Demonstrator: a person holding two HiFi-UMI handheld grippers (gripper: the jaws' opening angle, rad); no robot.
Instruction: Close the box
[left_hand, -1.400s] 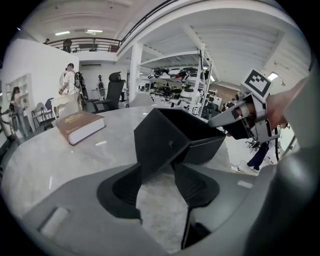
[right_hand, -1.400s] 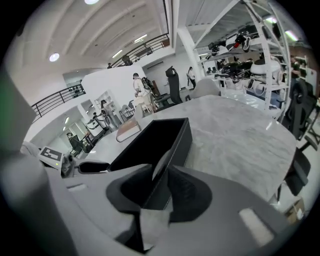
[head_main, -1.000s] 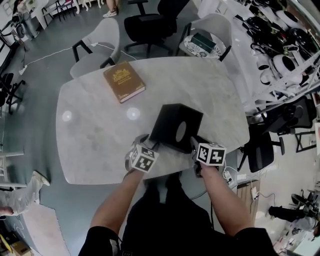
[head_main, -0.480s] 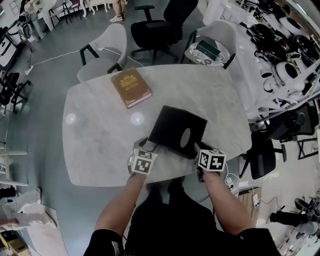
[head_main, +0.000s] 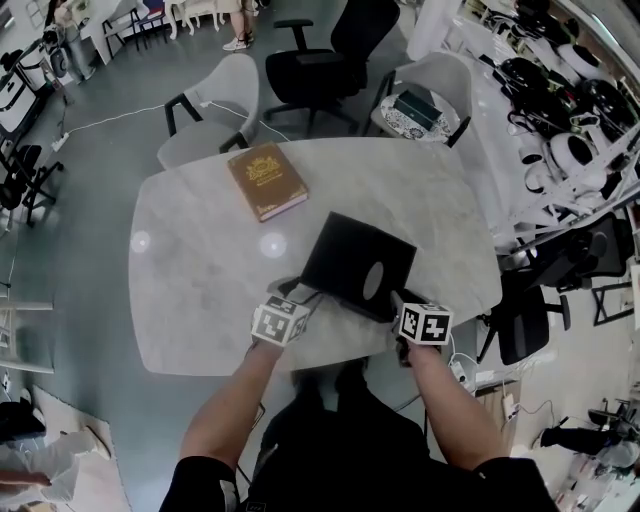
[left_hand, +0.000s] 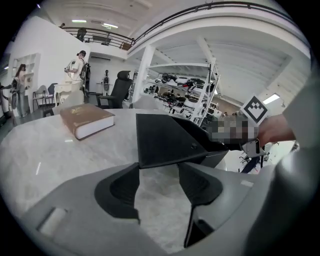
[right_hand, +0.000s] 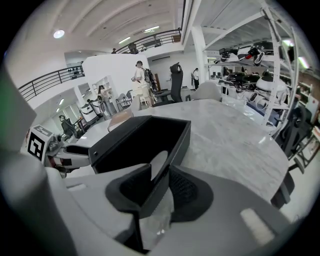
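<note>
A black box (head_main: 345, 255) stands near the front edge of the marble table (head_main: 200, 290). Its lid flap (left_hand: 165, 140) lies nearly level over the box, with its near edge just past my left gripper's fingertips. My left gripper (left_hand: 159, 170) is open; its jaws have just been opening and nothing is pressed between the pads. At the box's right end, my right gripper (right_hand: 160, 175) is shut on a thin black panel of the box (right_hand: 185, 135), the one with the rounded cutout (right_hand: 157, 165). In the head view, the left gripper (head_main: 298, 295) and the right gripper (head_main: 396, 300) flank the box's near side.
A brown book (head_main: 265, 180) lies on the far left part of the table, also seen beyond the flap as the book (left_hand: 87, 120). Chairs (head_main: 215, 95) stand round the far side. The table's front edge runs just below both grippers.
The left gripper has let go of the lid flap, opened and drawn back a little upward. The flap, tilted up before, now lies nearly flat. The right gripper has kept still.
</note>
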